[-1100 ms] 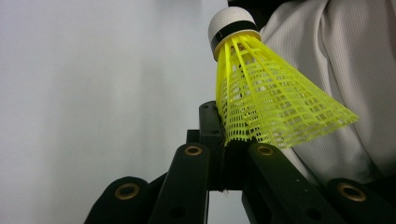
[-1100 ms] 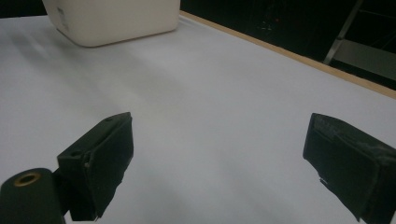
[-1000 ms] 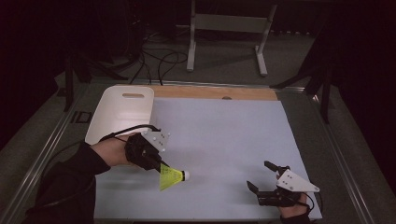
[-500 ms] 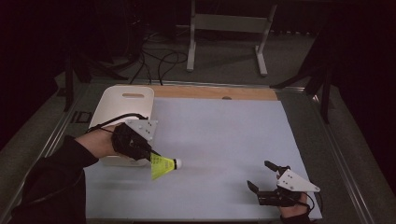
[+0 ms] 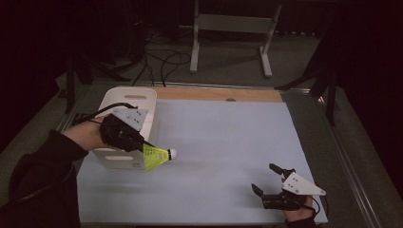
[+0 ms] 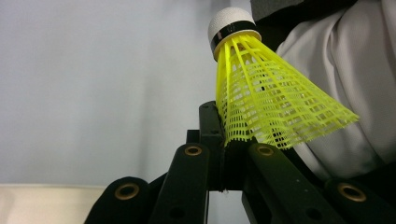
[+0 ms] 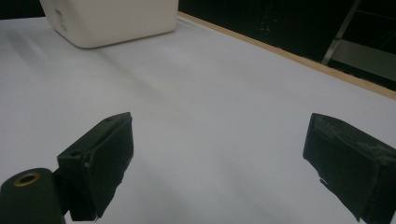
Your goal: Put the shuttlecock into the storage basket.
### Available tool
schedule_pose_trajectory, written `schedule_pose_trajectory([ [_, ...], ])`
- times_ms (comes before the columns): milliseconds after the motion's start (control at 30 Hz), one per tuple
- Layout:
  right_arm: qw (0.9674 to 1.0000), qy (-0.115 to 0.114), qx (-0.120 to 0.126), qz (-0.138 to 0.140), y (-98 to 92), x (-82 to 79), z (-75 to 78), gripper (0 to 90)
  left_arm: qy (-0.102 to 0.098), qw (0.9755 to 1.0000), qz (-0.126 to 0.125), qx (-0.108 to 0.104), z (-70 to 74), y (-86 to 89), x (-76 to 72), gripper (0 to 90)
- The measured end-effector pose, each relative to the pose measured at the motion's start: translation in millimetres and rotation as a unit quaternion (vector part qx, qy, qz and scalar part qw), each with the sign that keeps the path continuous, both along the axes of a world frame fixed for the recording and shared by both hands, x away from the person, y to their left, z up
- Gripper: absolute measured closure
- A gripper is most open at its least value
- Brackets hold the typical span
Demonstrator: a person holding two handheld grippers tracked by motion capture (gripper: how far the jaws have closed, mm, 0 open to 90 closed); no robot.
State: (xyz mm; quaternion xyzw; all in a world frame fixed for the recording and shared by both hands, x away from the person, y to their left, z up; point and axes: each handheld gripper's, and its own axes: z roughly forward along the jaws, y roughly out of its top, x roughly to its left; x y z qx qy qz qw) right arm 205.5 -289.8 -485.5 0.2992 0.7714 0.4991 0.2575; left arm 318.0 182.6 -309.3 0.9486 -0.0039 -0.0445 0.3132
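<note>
Pale blue surface (image 5: 223, 142) at nine o'clock: left tool (image 5: 142, 146) pinched the yellow shuttlecock (image 5: 157, 156) by its skirt edge beside the white bin (image 5: 128, 97), risking slippage, while right tool (image 5: 273, 183) gaped empty.

shuttlecock (image 5: 158, 156): 1 | white bin (image 5: 129, 105): 1 | hand-held grippers: 2, apparently

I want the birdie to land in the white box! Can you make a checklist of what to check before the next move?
1. Left gripper pinching the yellow shuttlecock by its skirt: ok.
2. Shuttlecock over the white bin opening: not ok, it hangs at the front wall.
3. Bin upright on the table: ok.
4. Bin empty inside: cannot tell.
5. Right gripper open, away from the bin: ok.
</note>
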Motion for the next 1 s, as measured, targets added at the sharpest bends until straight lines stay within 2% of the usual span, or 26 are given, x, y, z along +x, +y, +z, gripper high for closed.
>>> schedule_pose_trajectory([
  [67,1.0,0.001,0.0,0.0,0.1,0.0,-0.1,8.5,0.001,1.0,0.003,0.001,2.5,4.8,1.3,89.6],
  [200,1.0,0.001,0.001,0.0,0.5,0.0,-0.1,8.5,-0.01,0.9998,0.016,-0.002,5.9,14.3,3.5,89.6],
  [400,1.0,0.002,-0.001,-0.001,0.9,-0.2,-0.1,8.5,-0.01,0.9993,0.034,-0.012,8.8,29.2,7.1,89.6],
  [533,1.0,0.002,0.0,0.0,0.8,0.0,-0.2,8.5,-0.007,0.9986,0.051,-0.008,10.0,39.4,10.2,89.6],
  [733,1.0,0.002,0.0,0.0,0.7,0.2,-0.4,8.5,-0.01,0.9973,0.071,-0.013,8.8,50.3,12.8,89.6],
  [1000,1.0,0.001,-0.001,0.0,0.2,0.2,-0.3,8.5,-0.012,0.9962,0.084,-0.022,5.5,61.1,19.4,89.6],
])
